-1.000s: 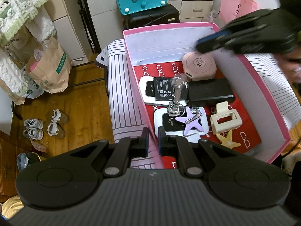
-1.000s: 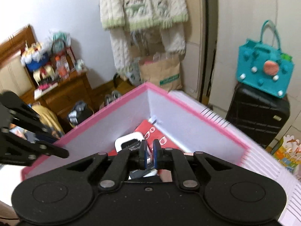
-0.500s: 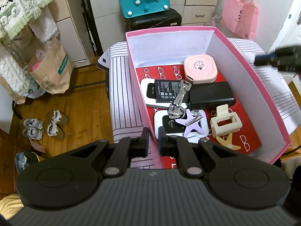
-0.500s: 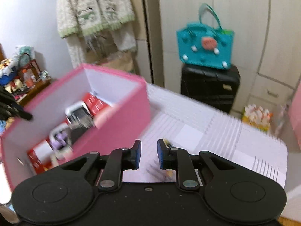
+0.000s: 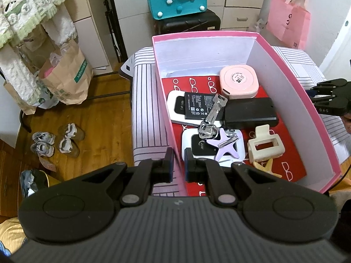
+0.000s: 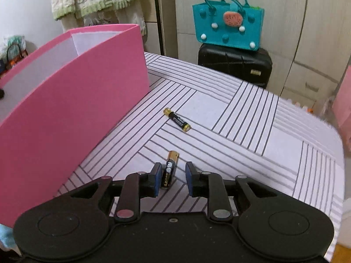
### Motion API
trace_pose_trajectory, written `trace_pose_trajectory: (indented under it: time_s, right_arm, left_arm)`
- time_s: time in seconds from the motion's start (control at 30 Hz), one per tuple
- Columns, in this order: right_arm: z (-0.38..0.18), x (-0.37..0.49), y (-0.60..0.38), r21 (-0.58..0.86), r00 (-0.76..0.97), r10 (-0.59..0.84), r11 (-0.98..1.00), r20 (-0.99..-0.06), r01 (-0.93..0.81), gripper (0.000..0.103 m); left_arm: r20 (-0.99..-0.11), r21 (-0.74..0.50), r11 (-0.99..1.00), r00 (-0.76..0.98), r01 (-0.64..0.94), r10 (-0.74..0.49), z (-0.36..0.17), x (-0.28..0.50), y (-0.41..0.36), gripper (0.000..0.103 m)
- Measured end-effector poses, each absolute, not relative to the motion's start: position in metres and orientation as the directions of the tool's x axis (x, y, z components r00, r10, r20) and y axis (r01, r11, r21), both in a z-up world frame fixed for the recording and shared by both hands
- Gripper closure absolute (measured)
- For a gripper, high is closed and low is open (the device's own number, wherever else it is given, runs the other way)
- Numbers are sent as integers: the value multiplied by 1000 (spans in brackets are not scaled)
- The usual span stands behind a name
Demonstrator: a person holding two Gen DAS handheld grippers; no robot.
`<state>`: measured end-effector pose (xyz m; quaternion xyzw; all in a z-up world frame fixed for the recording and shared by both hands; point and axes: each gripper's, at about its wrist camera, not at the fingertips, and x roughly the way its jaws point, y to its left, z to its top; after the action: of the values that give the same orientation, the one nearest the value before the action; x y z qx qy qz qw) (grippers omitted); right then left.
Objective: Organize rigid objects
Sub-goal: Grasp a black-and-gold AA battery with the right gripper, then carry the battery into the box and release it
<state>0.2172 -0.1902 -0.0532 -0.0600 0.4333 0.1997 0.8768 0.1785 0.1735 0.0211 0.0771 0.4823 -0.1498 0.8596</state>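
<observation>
Battery (image 6: pixel 169 169), AA, lies on the striped bedspread (image 6: pixel 252 120) w/ its near end between the right gripper (image 6: pixel 171 179) jaws, 12 o'clock from the cam; light, stiff, slick, prone to roll, so pinch mid-body across its width. Jaws stand apart, the 9 o'clock pad almost touching, nothing clamped. Left gripper (image 5: pixel 177 164): jaws nearly together over the pink box (image 5: pixel 307 100) edge, no grip evident.

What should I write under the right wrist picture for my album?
Right tool straddles a battery on the striped cloth, another battery beyond, beside the pink box.
</observation>
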Motion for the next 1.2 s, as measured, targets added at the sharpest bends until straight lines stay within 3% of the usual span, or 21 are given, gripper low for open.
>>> trace_pose_trajectory:
  time_s: [0.3,0.67,0.8,1.03,1.2]
  right_arm:
    - [-26,211,-193,87,572,323,912,-754,-400,92]
    - [61,189,-152,186,545,579,770,-607,-610,92]
    - [61,199,-118,215,446,640,691,-626,-690,92]
    - [32,228,-62,93,385,540,660,-749,-745,92]
    - [23,225,-48,17,383,524,606,-761,-795,92]
  left_arm:
    - [-849,-12,945,495,326,-182,21,177,174,95]
    - [-844,-26,944,499,329,-197,21,177,176,95]
    - [-843,-25,944,500,328,-196,21,177,176,95]
    - [-852,-16,944,489,328,-185,23,181,174,95]
    - [-850,-19,948,494,317,-182,22,180,173,95]
